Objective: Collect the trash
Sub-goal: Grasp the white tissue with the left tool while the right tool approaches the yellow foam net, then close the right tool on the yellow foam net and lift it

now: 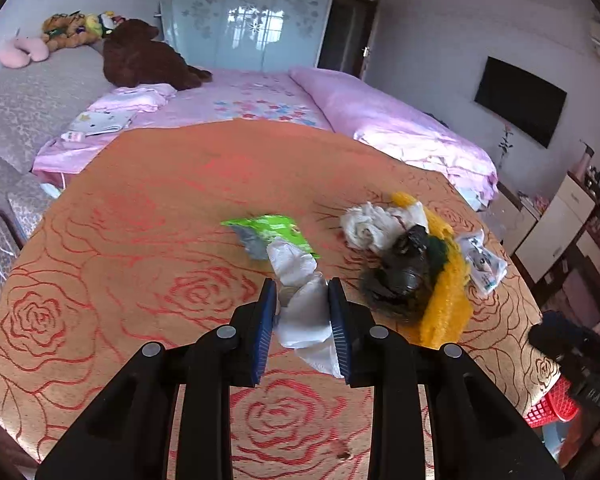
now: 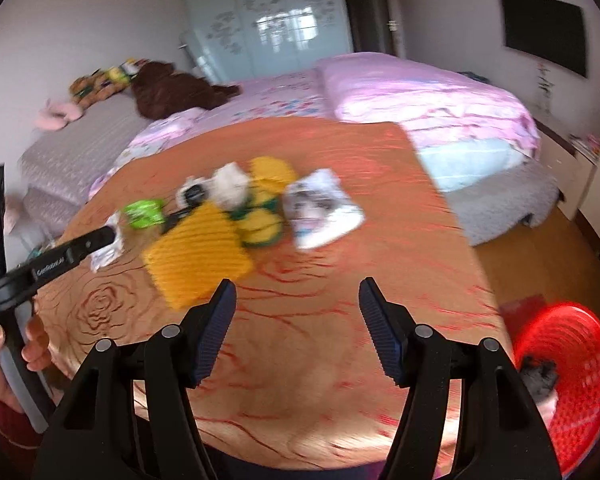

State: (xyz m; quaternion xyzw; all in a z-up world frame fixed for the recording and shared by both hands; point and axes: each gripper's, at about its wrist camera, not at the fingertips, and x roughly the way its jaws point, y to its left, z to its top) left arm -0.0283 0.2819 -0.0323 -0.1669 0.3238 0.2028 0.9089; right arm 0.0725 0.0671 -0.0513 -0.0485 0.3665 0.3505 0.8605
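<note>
While the left gripper (image 1: 302,292) squeezes a crumpled white wad (image 1: 302,312) between its two blue ridged pads, the wad sits just over the table (image 1: 120,240). It looks soft and wrinkly, like thin paper or plastic; I cannot tell which.

One orange cloth with red rose lines covers the table. It looks woven and a bit shiny.

More trash lies in a heap close by. One green wrapper (image 1: 274,230) is flat and shiny, touching the far end of the wad. One white rag (image 1: 370,226) is rolled into a lump. One black bag (image 1: 404,264) is scrunched and glossy. One yellow cloth (image 1: 446,308) has fuzzy ribs and a dark green edge. One white packet (image 1: 482,260) with a printed picture lies flat just past the yellow cloth.

The right gripper (image 2: 298,312) hangs over a bare part of the table with its pads wide apart and nothing between them. That view is blurry.

One red basket (image 2: 572,384) stands beside the table, lower down. It is round plastic full of small holes, and something dark lies inside.

A hand (image 2: 8,360) grips the left tool's handle.
</note>
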